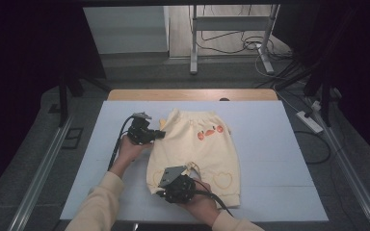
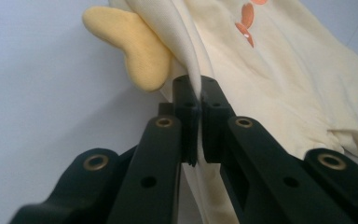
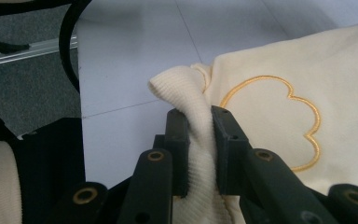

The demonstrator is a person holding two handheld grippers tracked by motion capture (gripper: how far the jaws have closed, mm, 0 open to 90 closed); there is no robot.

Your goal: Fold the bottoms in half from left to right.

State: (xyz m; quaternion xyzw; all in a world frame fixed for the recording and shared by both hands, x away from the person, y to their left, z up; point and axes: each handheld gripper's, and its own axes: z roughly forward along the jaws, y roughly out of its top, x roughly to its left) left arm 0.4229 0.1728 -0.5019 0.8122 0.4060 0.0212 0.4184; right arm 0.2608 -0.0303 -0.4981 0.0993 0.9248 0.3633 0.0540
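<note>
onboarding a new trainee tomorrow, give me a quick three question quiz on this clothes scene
1. True or false: the left gripper has its jaws shut on an edge of the cream fabric pants with orange embroidery.
2. What does the right gripper pinch? A) the ribbed cuff of a pant leg B) a black cable C) the rim of the white table mat
3. What shape is the yellow padded fabric piece beside the left gripper's jaws?

Key: 1 true. 2 A, the ribbed cuff. 3 roughly a heart, lying on the white table mat.

High view looking down from above, 2 gripper views close-up, all sharing cream garment [image 1: 195, 149]
</note>
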